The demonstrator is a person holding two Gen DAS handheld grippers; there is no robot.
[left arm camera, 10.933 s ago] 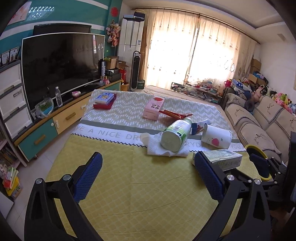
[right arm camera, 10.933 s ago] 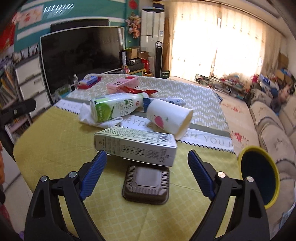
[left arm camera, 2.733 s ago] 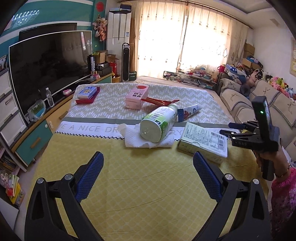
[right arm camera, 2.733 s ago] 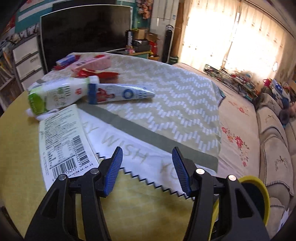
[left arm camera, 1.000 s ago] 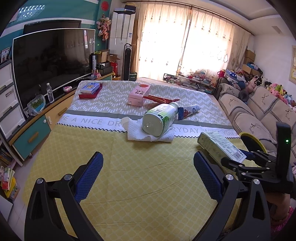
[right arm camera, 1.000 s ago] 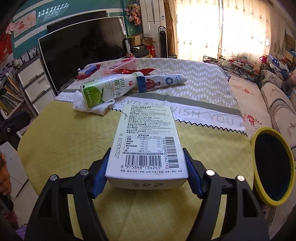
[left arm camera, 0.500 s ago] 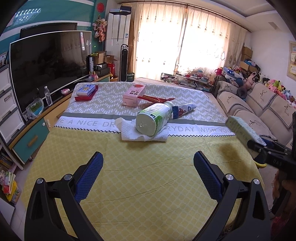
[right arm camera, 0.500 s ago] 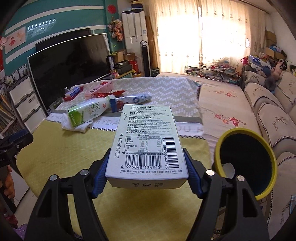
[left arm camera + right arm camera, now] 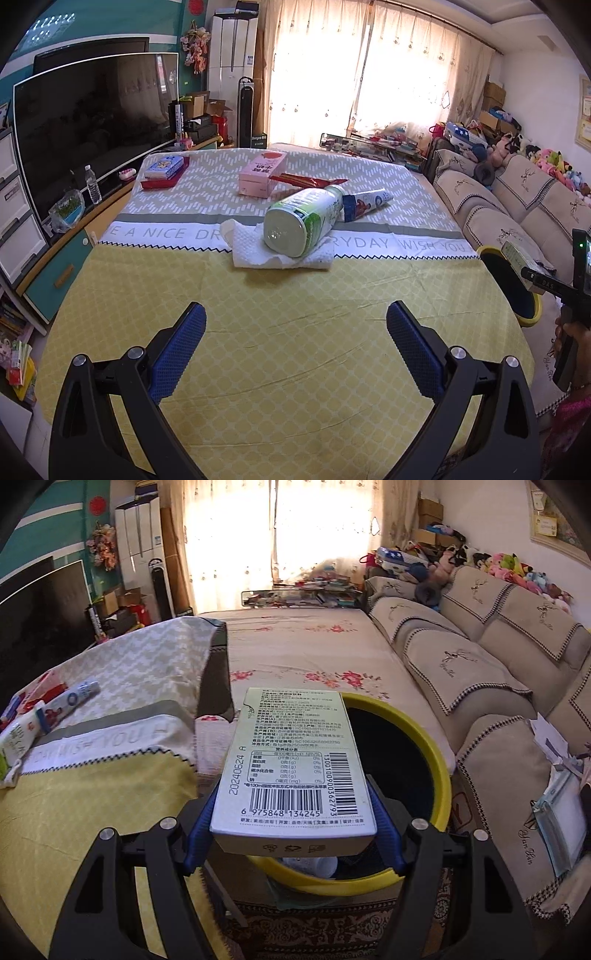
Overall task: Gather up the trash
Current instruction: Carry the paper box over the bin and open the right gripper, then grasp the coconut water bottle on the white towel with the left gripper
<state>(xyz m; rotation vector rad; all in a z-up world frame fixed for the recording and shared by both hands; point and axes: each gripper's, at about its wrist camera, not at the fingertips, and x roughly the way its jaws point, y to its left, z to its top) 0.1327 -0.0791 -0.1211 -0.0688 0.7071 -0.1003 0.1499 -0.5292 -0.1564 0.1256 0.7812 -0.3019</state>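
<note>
My right gripper [image 9: 291,823] is shut on a pale green carton [image 9: 291,768] with a barcode, holding it over the yellow-rimmed bin [image 9: 424,738] beside the table. White trash lies at the bin's bottom. In the left wrist view the same carton [image 9: 517,254] and bin [image 9: 491,253] appear at the far right, with a hand on the right gripper's handle. My left gripper [image 9: 295,343] is open above the yellow tablecloth [image 9: 258,314], nothing between its blue pads. Farther off lie a green-and-white bottle [image 9: 303,221] on a paper towel [image 9: 247,251], a tube [image 9: 365,203] and a red wrapper [image 9: 310,181].
A pink box [image 9: 262,171] and a book on a red tray [image 9: 162,170] sit at the table's far end. A TV [image 9: 85,122] and cabinet run along the left. A sofa [image 9: 480,664] stands close behind the bin, and a rug [image 9: 314,923] lies under it.
The right gripper has swung right with the carton, from above the table's edge to over the bin. The left gripper has stayed in place.
</note>
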